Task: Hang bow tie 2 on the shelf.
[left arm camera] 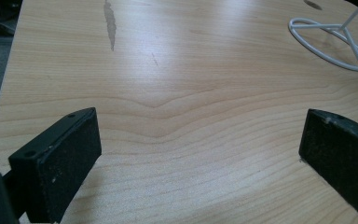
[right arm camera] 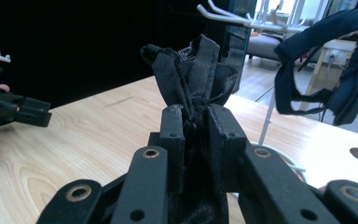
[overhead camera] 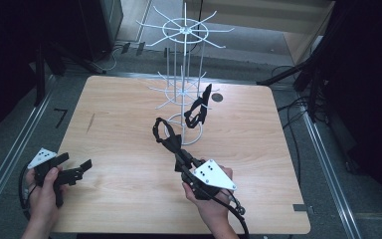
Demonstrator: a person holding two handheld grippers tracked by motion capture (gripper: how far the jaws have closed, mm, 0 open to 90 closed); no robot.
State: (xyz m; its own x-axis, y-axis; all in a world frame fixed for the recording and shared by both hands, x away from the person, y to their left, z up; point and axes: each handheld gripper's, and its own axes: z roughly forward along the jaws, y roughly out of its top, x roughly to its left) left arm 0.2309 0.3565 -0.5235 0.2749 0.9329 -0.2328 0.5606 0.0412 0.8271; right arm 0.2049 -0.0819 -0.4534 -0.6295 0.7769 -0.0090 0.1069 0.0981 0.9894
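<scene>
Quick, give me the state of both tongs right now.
Left tongs: open, holding nothing, over the table.
Right tongs: shut on a black strap.

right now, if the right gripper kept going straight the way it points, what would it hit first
Probably the white rack. The right gripper, shut on a black strap, points toward the rack's lower arms, where another strap hangs; depth is unclear.
</scene>
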